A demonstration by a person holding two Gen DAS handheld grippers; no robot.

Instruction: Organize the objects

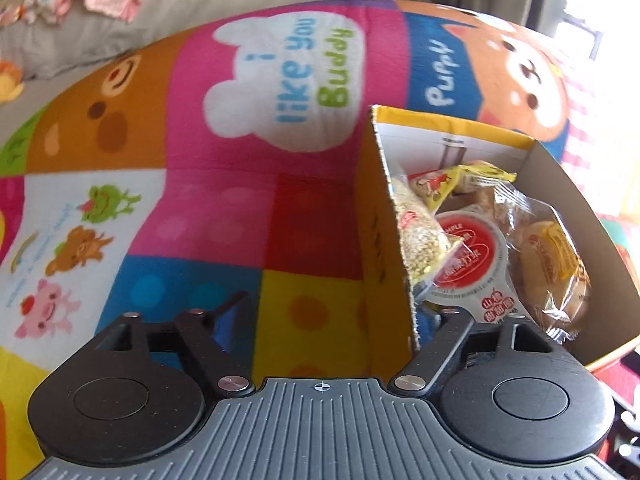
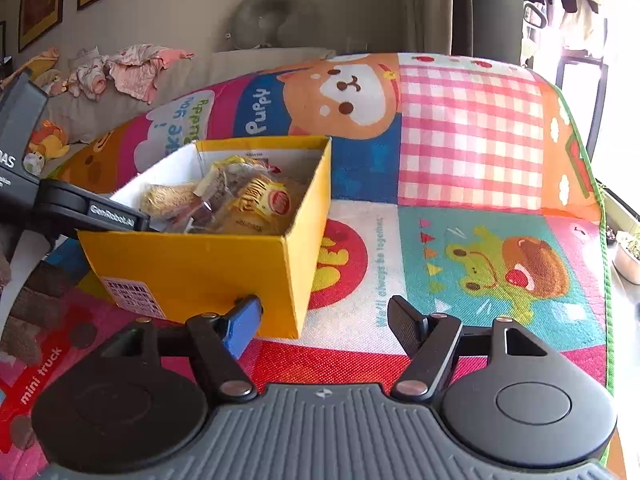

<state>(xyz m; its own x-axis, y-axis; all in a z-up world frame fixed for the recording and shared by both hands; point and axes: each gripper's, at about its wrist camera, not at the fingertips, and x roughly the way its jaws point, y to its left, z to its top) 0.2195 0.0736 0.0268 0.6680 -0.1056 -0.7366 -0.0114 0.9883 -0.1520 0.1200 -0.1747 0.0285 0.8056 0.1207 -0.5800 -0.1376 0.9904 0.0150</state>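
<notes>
Your left gripper point(image 1: 344, 312) is spread wide, straddling the near wall of the yellow box point(image 2: 192, 268) on the play mat point(image 2: 472, 152). Your right gripper point(image 2: 326, 320) hangs released and empty beside the box's corner; snack packets point(image 2: 256, 200) fill the box.

The box point(image 2: 192, 264) is yellow cardboard, matt outside and white within, with a rough torn edge. The snack packets point(image 1: 492, 240) inside are glossy clear plastic film, and the cup lid point(image 1: 466, 254) is shiny foil. The play mat point(image 2: 472, 152) is printed woven cloth. Each tool is matt black plastic with metal rivets.
</notes>
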